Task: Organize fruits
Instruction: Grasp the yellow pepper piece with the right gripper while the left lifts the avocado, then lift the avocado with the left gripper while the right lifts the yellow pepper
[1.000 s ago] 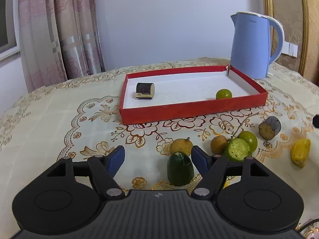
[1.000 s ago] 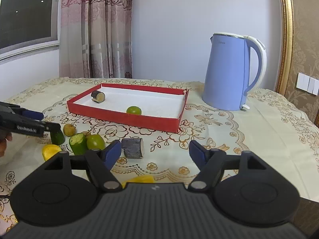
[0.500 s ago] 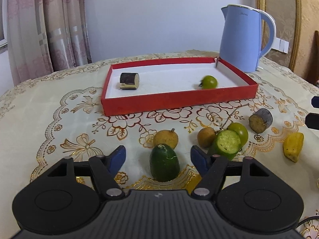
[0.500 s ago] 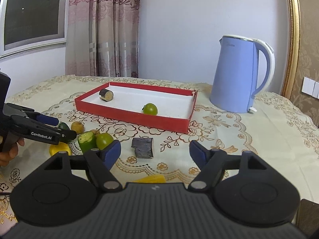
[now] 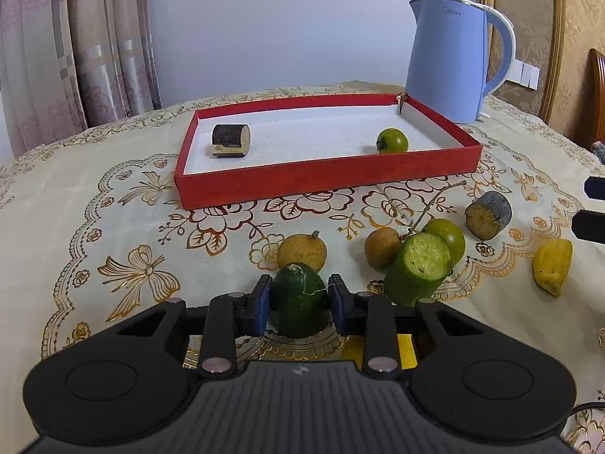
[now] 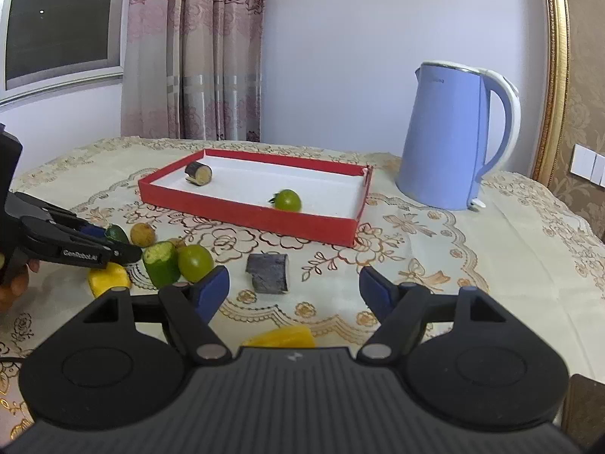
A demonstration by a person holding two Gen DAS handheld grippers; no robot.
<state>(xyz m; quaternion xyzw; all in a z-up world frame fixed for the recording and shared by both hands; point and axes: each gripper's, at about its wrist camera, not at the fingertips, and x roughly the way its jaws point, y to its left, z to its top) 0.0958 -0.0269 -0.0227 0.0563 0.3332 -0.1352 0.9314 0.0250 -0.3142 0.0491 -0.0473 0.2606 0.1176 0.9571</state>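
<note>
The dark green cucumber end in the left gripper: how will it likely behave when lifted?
The dark green cucumber end looks stiff, so the left gripper, just closed on it, probably won't crush it. Its glossy, rounded, tapering sides may slip between the pads. It probably weighs little.

I am looking into a lived-in home room, likely a dining or sitting area. A cream tablecloth [image 6: 472,265] with gold floral embroidery is covering the table. Pink patterned curtains [image 6: 193,49] are hanging beside a window [image 6: 60,15] on the left. A blue electric kettle [image 6: 453,136] is standing on the cloth. Gold damask wall panelling [image 6: 582,75] and white wall switches [image 6: 588,164] are showing at the right.
</note>
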